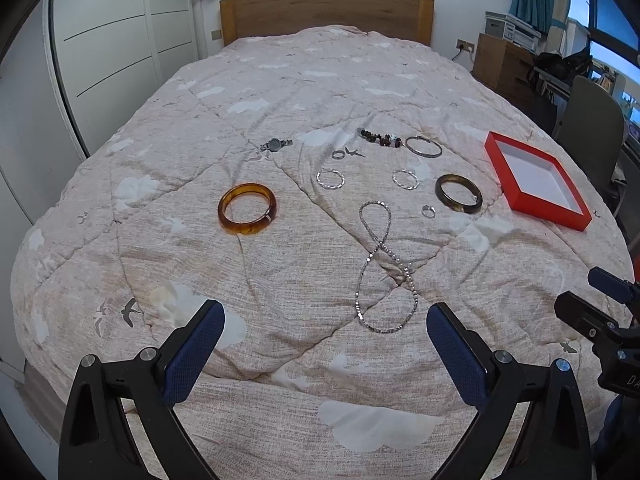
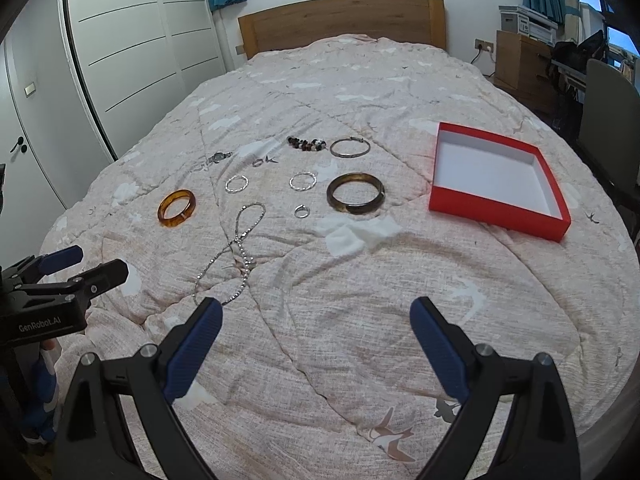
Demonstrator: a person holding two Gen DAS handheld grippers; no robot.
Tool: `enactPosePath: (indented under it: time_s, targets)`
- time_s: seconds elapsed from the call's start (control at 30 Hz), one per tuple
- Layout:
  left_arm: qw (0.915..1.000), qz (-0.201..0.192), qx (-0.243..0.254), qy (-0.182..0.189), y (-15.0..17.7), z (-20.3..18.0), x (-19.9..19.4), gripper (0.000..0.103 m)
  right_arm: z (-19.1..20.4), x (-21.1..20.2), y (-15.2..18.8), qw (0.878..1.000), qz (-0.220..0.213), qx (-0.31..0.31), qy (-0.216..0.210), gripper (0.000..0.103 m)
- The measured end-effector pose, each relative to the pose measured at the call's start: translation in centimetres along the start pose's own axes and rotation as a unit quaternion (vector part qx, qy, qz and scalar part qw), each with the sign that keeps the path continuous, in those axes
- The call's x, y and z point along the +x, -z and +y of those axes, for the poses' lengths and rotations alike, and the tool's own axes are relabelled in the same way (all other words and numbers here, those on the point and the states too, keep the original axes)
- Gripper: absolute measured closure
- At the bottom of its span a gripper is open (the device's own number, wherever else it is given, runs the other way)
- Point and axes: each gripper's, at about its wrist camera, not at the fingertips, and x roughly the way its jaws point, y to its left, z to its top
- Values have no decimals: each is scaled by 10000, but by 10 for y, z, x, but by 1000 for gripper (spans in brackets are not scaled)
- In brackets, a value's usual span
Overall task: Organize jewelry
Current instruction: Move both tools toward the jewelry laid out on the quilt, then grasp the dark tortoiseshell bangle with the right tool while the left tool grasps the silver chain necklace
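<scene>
Jewelry lies spread on the pink bedspread (image 1: 280, 92). An amber bangle (image 1: 247, 209) (image 2: 176, 207), a dark bangle (image 1: 458, 193) (image 2: 355, 193), a silver chain necklace (image 1: 383, 268) (image 2: 234, 254), two silver hoops (image 1: 330, 179) (image 1: 405, 179), small rings (image 1: 428, 211), a watch (image 1: 275, 144), a bead bracelet (image 1: 380, 138) and a thin silver bangle (image 1: 424, 146) lie apart. An empty red box (image 1: 536, 180) (image 2: 498, 180) sits at the right. My left gripper (image 1: 324, 332) is open above the near bed edge, just short of the necklace. My right gripper (image 2: 316, 328) is open and empty.
A wooden headboard (image 1: 326, 12) stands at the far end. White wardrobe doors (image 2: 132, 40) line the left side. A wooden cabinet (image 2: 520, 60) and a chair (image 2: 612, 120) stand at the right of the bed.
</scene>
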Motion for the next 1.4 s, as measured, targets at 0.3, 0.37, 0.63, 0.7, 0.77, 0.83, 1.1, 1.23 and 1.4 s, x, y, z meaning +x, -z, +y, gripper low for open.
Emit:
enactPosePath:
  time_s: [0.3,0.37,0.63,0.7,0.77,0.83,1.1,1.23,1.4]
  targets:
    - [9997,214,-38,109,-3,-2,20,11,-12,12,-4,9998,96,101,-124,8]
    - [9996,253,-65,124,-4,-1,23,11,-12,14,-5,9998,120,85,-146,8]
    - [9992,338,-128,176,-6,3,28,12,-10,25,-8,9992,251,-45,-309,8]
    - [9991,365,-104,176,-7,4,31,12,-11,28,-9,9990,285,-16,-345,8]
    - [9990,387,-94,178,-9,5,33,12,-14,30,-10,9989,300,6,-369,8]
    - [9991,400,-81,145,-11,5,37,12,-15,33,-11,9987,318,12,-388,9]
    - [9989,450,20,160,-20,2,51,13,-19,40,-15,9980,423,-29,-468,9]
    - [9988,453,72,168,-24,-1,57,13,-20,44,-18,9977,466,-50,-494,9]
    - [9985,504,94,170,-26,-2,65,14,-20,51,-22,9972,522,-102,-517,9]
